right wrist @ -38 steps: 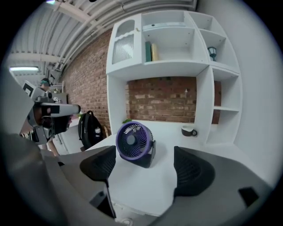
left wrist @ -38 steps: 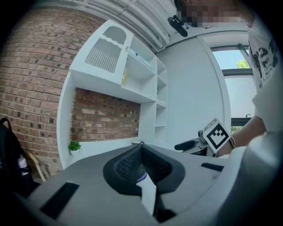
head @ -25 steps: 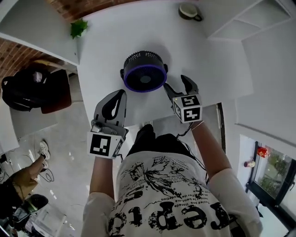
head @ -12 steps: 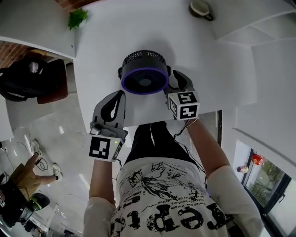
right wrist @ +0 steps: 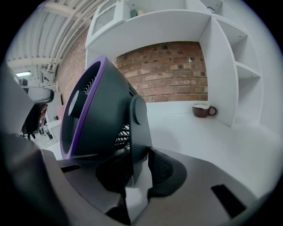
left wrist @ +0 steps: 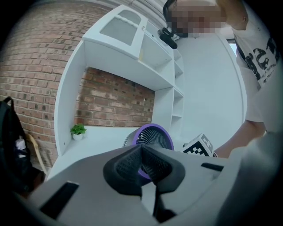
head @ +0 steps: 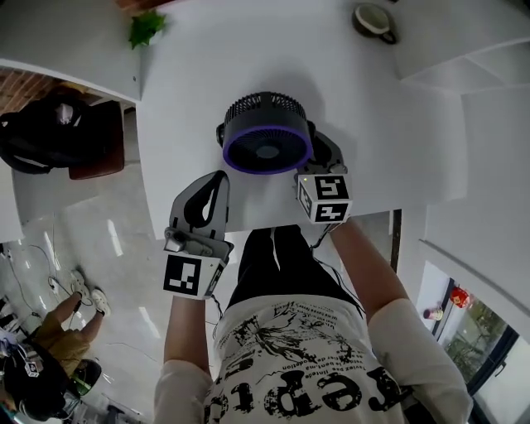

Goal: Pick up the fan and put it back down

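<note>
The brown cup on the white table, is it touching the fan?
No, the brown cup sits near the far edge of the white table, well apart from the round black fan with the purple ring.

The round black fan with its purple rim looked like matt plastic. The white desk was smooth and faintly glossy. The dark fingers of the right gripper were matt, ridged and rubbery. The red brick wall was rough.
</note>
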